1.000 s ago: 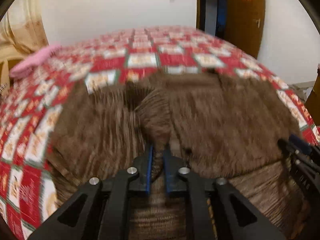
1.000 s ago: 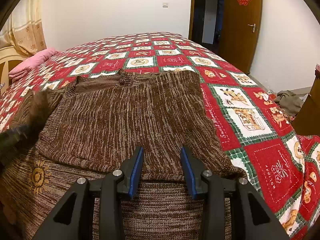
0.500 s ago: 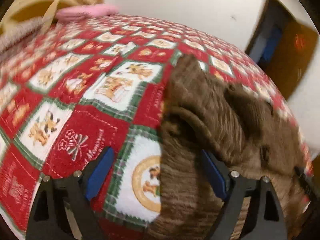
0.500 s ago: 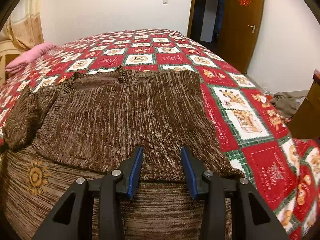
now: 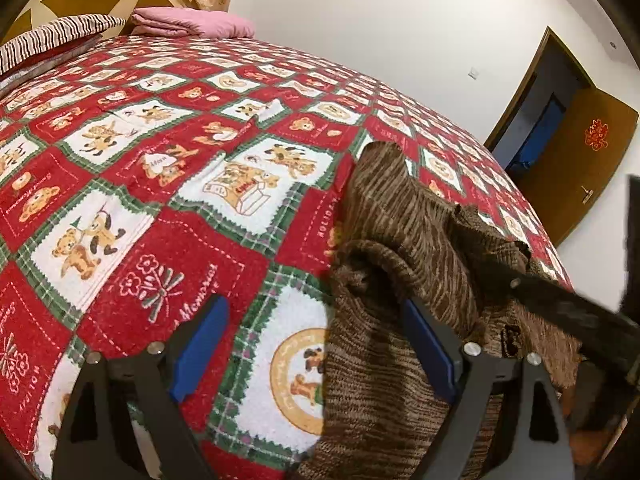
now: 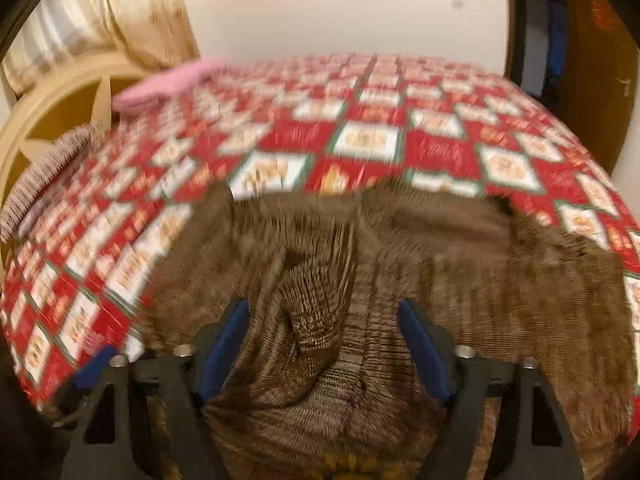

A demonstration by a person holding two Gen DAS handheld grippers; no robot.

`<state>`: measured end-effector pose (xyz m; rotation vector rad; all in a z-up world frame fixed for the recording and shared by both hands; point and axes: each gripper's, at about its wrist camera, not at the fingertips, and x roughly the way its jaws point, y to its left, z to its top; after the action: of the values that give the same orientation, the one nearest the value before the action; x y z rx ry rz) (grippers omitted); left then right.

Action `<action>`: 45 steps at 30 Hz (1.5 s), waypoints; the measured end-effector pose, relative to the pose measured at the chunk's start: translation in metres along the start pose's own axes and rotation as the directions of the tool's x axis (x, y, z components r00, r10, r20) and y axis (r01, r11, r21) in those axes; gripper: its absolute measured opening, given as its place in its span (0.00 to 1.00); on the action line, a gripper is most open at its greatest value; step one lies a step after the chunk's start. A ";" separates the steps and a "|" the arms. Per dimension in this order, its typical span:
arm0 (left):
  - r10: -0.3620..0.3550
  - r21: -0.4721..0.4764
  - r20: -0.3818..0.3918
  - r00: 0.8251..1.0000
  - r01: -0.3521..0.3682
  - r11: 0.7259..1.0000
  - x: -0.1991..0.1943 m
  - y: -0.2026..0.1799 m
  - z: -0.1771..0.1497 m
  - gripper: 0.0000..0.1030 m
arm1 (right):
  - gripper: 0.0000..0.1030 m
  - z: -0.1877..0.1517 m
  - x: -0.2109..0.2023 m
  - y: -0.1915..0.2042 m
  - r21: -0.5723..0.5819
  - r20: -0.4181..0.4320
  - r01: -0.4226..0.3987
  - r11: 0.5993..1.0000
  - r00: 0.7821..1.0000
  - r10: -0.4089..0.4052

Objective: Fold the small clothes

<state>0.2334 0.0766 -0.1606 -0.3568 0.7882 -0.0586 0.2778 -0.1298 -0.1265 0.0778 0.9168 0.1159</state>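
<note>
Both the left gripper and right gripper gape empty over the brown sweater (sleeve bunched), apparently poised to regrip.

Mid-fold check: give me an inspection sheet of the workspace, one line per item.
Surface: red patchwork bedspread over the bed.
Job's things: brown knit sweater, left sleeve bunched up.
Clutter: pink folded cloth and striped pillow at the headboard.
Grippers: left gripper open, straddling the sweater's edge; right gripper open over the sweater, view blurred.
Cables: nothing seen.
Surroundings: white wall, cream curtain, open brown door.
</note>
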 end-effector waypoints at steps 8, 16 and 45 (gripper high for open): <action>0.052 0.029 -0.008 0.999 -0.052 0.998 0.004 -0.006 0.000 0.87 | 0.09 -0.009 -0.064 -0.055 0.166 0.229 -0.087 0.982 0.972 0.047; 0.076 0.035 -0.006 0.997 -0.076 0.997 0.004 -0.006 0.000 0.86 | 0.65 -0.046 -0.059 -0.115 0.336 0.124 -0.053 0.940 0.992 0.011; 0.242 0.292 -0.080 0.967 -0.210 0.933 0.027 -0.042 0.017 0.88 | 0.34 -0.057 -0.036 -0.029 0.049 -0.016 -0.150 0.987 0.988 0.151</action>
<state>0.2680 0.0377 -0.1536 0.0097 0.9175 0.0260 0.2122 -0.1626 -0.1361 0.1910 0.9330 0.2358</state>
